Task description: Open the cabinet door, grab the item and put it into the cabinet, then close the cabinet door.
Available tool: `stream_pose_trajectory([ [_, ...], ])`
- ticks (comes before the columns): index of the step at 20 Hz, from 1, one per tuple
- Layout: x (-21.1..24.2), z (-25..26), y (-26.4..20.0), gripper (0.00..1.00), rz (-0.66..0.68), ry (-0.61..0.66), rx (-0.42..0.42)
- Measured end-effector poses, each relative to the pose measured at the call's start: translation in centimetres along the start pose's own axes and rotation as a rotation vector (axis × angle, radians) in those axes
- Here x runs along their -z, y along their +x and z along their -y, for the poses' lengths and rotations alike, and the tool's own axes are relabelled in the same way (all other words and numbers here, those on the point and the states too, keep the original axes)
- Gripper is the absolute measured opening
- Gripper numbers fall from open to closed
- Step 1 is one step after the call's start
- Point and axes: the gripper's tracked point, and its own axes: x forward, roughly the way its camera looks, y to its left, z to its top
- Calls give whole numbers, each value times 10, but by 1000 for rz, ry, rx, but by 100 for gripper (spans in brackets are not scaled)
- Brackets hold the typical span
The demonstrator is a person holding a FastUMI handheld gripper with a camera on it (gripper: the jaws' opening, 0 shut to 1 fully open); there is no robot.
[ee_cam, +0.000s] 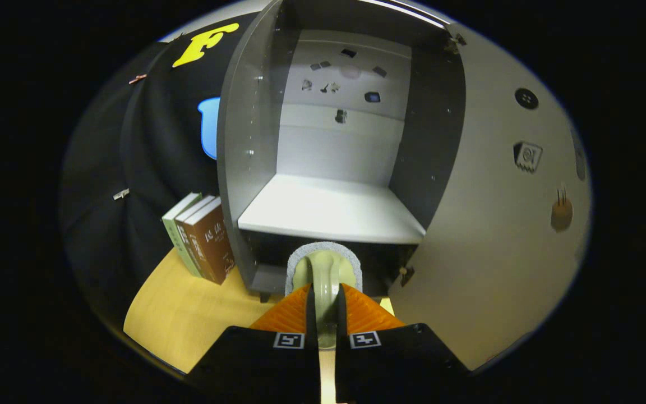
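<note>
Light wood tabletop (188, 314), grey cabinet (255, 168) open, white shelf (328, 210) bare; gripper (326, 306) clenched on pale-green brush with grey scrubbing pad (323, 266).

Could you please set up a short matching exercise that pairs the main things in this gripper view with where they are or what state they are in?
Things:
1. cabinet door
2. brush
3. books
4. shelf

Places or states:
A. standing upright beside the cabinet
B. swung open
C. clamped between the fingers of the gripper
D. bare, inside the cabinet

Pairs: 1-B, 2-C, 3-A, 4-D
</note>
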Motion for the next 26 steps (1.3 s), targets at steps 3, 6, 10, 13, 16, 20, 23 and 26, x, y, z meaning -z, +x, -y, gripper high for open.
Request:
stream_pose_trajectory([
  [3, -28, 6, 23, 14, 18, 2, -22],
  [6, -53, 17, 53, 14, 22, 40, -37],
  [10, -80, 31, 101, 14, 18, 60, -30],
  [13, -87, 31, 138, 14, -7, 65, -36],
  [16, -89, 32, 173, 14, -42, 85, -34],
  [20, -84, 31, 206, 14, -93, 83, -27],
  [23, -92, 33, 215, 14, -69, 95, -13],
  [26, -96, 38, 223, 19, -59, 131, -2],
])
